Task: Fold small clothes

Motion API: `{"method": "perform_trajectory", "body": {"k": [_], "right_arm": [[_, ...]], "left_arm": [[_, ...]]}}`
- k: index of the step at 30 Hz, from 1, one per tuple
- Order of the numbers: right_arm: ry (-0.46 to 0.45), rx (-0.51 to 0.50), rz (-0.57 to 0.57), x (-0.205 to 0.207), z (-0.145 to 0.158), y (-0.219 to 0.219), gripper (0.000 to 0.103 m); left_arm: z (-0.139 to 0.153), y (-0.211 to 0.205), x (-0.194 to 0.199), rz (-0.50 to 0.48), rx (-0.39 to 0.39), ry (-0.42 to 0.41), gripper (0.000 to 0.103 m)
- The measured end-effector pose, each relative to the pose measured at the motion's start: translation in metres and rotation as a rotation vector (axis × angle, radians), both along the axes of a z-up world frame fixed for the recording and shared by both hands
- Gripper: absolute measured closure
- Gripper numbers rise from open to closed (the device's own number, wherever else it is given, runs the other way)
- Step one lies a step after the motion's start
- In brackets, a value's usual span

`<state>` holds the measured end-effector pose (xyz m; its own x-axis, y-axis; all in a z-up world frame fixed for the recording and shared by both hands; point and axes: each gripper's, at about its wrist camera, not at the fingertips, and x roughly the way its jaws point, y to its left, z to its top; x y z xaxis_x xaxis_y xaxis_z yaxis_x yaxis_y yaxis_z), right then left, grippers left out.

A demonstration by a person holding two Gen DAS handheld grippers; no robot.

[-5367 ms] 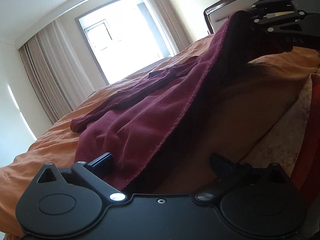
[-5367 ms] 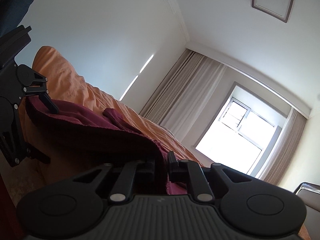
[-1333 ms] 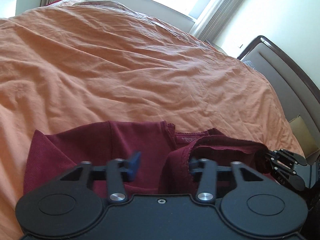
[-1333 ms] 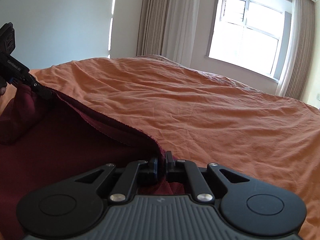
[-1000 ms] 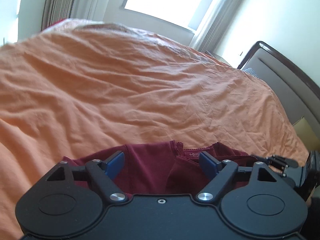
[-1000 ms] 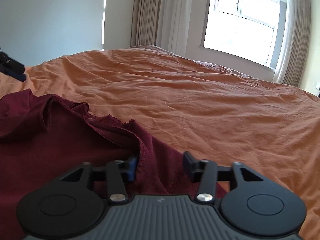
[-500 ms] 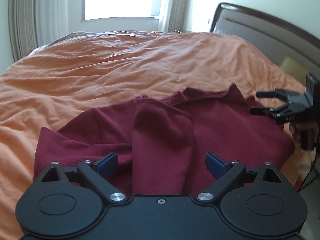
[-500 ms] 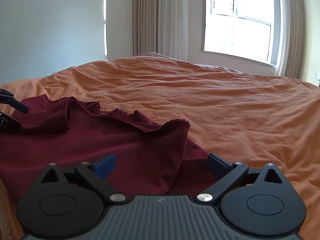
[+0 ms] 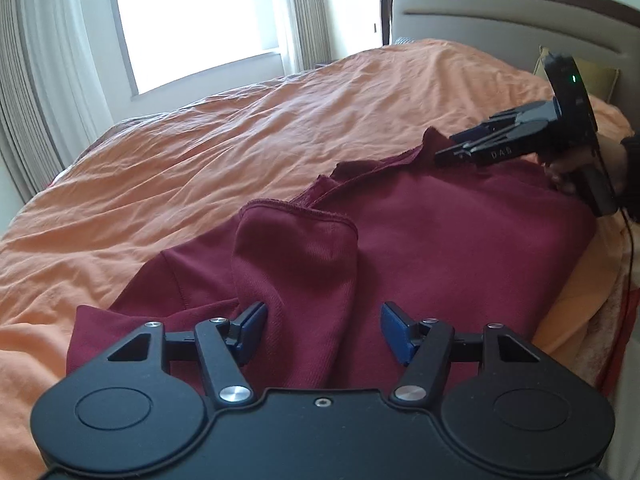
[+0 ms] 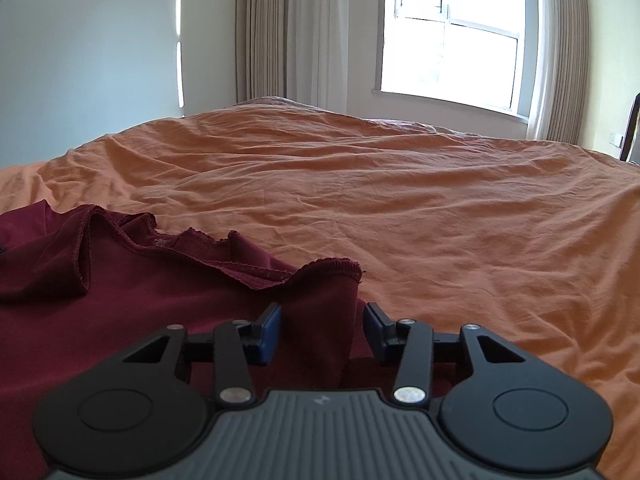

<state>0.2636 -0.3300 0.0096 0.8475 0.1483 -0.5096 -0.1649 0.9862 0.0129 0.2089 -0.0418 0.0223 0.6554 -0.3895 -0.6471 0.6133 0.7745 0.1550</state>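
Note:
A dark red garment (image 9: 440, 240) lies folded over itself on the orange bedcover (image 9: 200, 160). My left gripper (image 9: 322, 330) is open, its jaws on either side of a raised fold of the cloth. My right gripper (image 10: 322, 326) is open too, with a standing corner of the garment (image 10: 324, 300) between its jaws, untouched by the blue pads. In the left wrist view the right gripper (image 9: 460, 148) hovers at the garment's far right edge.
The orange bedcover (image 10: 440, 200) stretches far ahead to a window (image 10: 452, 36) and curtains. A padded headboard (image 9: 500, 12) with a yellowish pillow (image 9: 600, 76) stands at the right. The bed's near edge (image 9: 592, 304) drops off at the right.
Both grippers let go of the garment's edge about a second ago and the cloth dropped onto itself. Since then both have drawn back a little; their jaws have narrowed slightly but stay open.

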Motion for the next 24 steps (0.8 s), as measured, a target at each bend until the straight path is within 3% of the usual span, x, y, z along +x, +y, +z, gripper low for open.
{"method": "perform_trajectory", "body": {"k": [2,5,11,13,15,16,17,18,20,24], "right_arm": [[0.005,0.002,0.014,0.000,-0.003,0.001,0.054],[0.006,-0.027,0.021,-0.002,-0.006,0.007,0.053],[-0.013,-0.051,-0.004,-0.003,-0.009,0.010,0.051],[-0.023,-0.058,-0.003,-0.005,-0.009,0.010,0.051],[-0.032,-0.060,0.004,-0.007,-0.008,0.011,0.065],[-0.035,-0.060,0.009,-0.007,-0.007,0.011,0.083],[-0.040,-0.061,0.013,-0.008,-0.005,0.011,0.092],[-0.048,-0.062,0.017,-0.009,-0.003,0.011,0.093],[-0.080,-0.075,0.026,-0.012,0.002,0.013,0.095],[-0.144,-0.100,0.023,-0.014,0.017,0.016,0.095]], "left_arm": [[0.000,-0.002,-0.005,-0.018,0.016,-0.038,0.037],[0.004,-0.003,-0.016,-0.032,0.017,-0.081,0.023],[0.000,-0.017,-0.037,-0.043,0.112,-0.227,0.027],[-0.005,-0.025,-0.037,-0.053,0.170,-0.238,0.045],[-0.011,-0.030,-0.036,-0.063,0.212,-0.239,0.067],[-0.013,-0.031,-0.034,-0.061,0.216,-0.233,0.072],[-0.013,-0.029,-0.031,-0.054,0.206,-0.222,0.089],[-0.012,-0.027,-0.028,-0.037,0.190,-0.210,0.100],[-0.008,-0.019,-0.024,0.008,0.146,-0.210,0.101],[0.010,0.001,-0.019,0.115,0.067,-0.283,0.102]]}}
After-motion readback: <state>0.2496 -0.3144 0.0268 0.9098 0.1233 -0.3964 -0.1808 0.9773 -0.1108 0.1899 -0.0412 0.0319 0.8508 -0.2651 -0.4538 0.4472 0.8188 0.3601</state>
